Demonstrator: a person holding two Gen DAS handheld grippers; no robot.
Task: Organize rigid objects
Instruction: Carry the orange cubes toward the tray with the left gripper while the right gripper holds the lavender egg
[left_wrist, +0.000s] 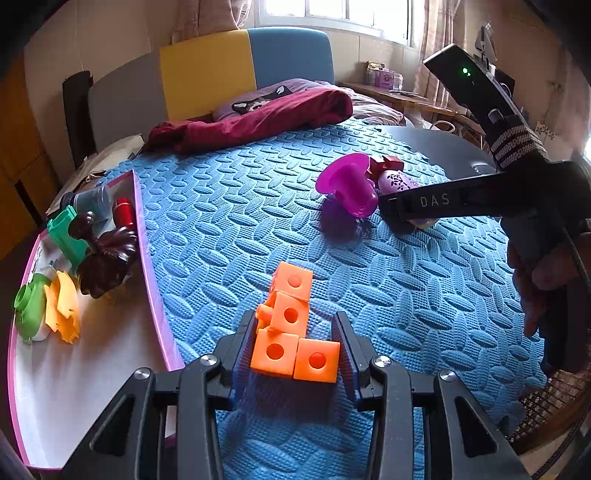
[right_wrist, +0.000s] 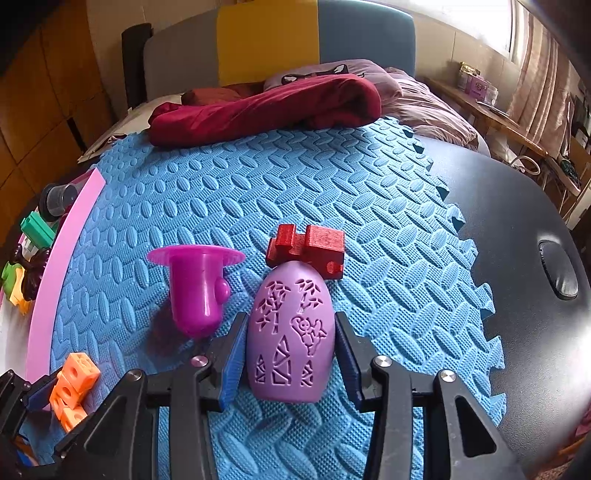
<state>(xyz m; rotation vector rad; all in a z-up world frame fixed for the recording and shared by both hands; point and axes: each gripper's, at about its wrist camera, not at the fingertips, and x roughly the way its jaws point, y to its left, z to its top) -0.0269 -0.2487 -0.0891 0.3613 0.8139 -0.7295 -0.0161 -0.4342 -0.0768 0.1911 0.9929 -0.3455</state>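
An orange cluster of linked cubes (left_wrist: 291, 332) lies on the blue foam mat (left_wrist: 240, 206), and my left gripper (left_wrist: 295, 314) is shut on its lower cubes, a pad against each side. A purple egg-shaped shell with cut-out patterns (right_wrist: 291, 332) sits between the pads of my right gripper (right_wrist: 290, 315), which is shut on it. Left of the egg a magenta flanged cup (right_wrist: 195, 284) lies on the mat. A red wooden block (right_wrist: 306, 251) rests just behind the egg. The right gripper's finger (left_wrist: 417, 206) also shows in the left wrist view.
A pink-rimmed white tray (left_wrist: 147, 266) at the mat's left edge holds a dark brown piece (left_wrist: 105, 258), green and yellow parts, a red cylinder and a grey cup. A dark red cloth (right_wrist: 266, 107) lies beyond the mat. A black tabletop (right_wrist: 517, 221) lies to the right.
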